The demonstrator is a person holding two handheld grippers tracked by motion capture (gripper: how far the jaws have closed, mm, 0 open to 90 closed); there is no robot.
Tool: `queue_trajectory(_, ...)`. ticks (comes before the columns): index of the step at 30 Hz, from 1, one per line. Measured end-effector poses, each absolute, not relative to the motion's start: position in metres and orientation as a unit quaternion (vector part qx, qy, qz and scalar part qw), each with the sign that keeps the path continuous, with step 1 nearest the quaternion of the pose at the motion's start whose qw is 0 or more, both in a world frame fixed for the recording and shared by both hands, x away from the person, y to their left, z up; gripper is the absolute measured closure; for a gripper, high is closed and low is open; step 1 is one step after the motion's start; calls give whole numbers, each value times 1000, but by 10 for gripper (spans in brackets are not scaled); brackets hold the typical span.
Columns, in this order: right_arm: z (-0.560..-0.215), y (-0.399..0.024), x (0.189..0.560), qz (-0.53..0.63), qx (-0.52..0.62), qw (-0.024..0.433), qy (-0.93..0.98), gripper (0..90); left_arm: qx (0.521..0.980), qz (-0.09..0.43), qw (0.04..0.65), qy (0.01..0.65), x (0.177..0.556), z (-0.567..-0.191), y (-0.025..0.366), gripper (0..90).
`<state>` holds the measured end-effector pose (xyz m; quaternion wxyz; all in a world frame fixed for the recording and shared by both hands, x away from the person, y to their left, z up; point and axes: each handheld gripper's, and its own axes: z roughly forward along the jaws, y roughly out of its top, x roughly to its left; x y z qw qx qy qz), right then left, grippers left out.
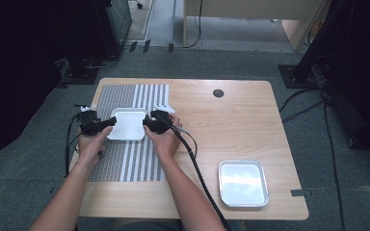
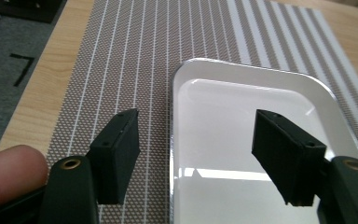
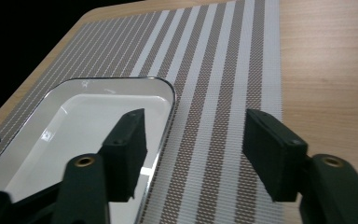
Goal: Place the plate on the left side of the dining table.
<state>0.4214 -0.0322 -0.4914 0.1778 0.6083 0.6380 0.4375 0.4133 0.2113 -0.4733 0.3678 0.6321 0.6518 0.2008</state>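
Note:
A white rectangular tray (image 1: 127, 124) with a shiny rim lies on a striped placemat (image 1: 125, 96) at the table's left. My left gripper (image 1: 109, 123) is at the tray's left edge and my right gripper (image 1: 147, 123) at its right edge. In the left gripper view the gripper (image 2: 196, 123) is open, one jaw over the mat (image 2: 135, 56) and the other over the tray (image 2: 261, 93), either side of the rim. In the right gripper view the gripper (image 3: 196, 121) is open too, one jaw above the tray (image 3: 88, 107), one above the mat (image 3: 214, 70).
A second tray (image 1: 243, 183), metallic with a raised rim, sits near the table's front right corner. A small black round cap (image 1: 218, 93) is set in the wooden tabletop at the back. Cables trail from both grippers over the front edge.

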Motion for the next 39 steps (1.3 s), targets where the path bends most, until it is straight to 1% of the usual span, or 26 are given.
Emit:
queue_trajectory(1, -488, -42, 420, 442, 601, 170, 644, 327, 633, 199, 372, 649, 409, -472, 211, 294)
queue_trajectory(2, -487, -44, 420, 442, 601, 166, 645, 318, 632, 200, 376, 647, 406, -472, 210, 290)
queue_trajectory(4, -485, -48, 419, 441, 597, 164, 649, 332, 636, 200, 375, 644, 403, -472, 209, 287)
queue_trajectory(5, -483, -57, 416, 436, 588, 180, 657, 334, 636, 199, 379, 642, 398, -472, 208, 275)
queue_trajectory(6, -483, -57, 416, 436, 588, 180, 657, 334, 636, 199, 379, 642, 398, -472, 208, 272)
queue_trajectory(7, -481, -67, 415, 446, 586, 156, 658, 324, 641, 199, 380, 637, 393, -471, 208, 268)
queue_trajectory(8, -479, -70, 413, 445, 587, 150, 659, 351, 641, 201, 382, 635, 389, -470, 208, 267)
queue_trajectory(9, -476, -75, 410, 430, 585, 155, 670, 371, 642, 203, 382, 633, 386, -469, 209, 266)
queue_trajectory(10, -476, -75, 410, 430, 585, 155, 670, 371, 642, 203, 382, 633, 386, -469, 209, 265)
queue_trajectory(13, -472, -92, 402, 435, 578, 140, 676, 302, 635, 207, 390, 634, 375, -466, 215, 263)
queue_trajectory(14, -471, -96, 400, 437, 576, 137, 677, 296, 633, 207, 392, 635, 372, -465, 216, 262)
queue_trajectory(16, -470, -100, 398, 438, 575, 137, 678, 289, 634, 208, 392, 634, 368, -464, 218, 262)
queue_trajectory(17, -470, -108, 392, 417, 570, 153, 691, 289, 636, 209, 392, 631, 363, -464, 218, 260)
queue_trajectory(20, -470, -116, 385, 411, 569, 158, 694, 286, 642, 212, 389, 626, 355, -464, 216, 259)
queue_trajectory(25, -466, -123, 377, 399, 577, 155, 696, 278, 644, 230, 386, 619, 346, -457, 212, 256)
queue_trajectory(32, -457, -132, 363, 414, 565, 152, 697, 262, 649, 226, 394, 610, 329, -455, 203, 254)
queue_trajectory(37, -454, -146, 352, 415, 570, 150, 693, 258, 649, 225, 398, 608, 315, -456, 200, 254)
queue_trajectory(39, -452, -159, 343, 416, 568, 157, 692, 251, 646, 226, 401, 608, 308, -454, 203, 254)
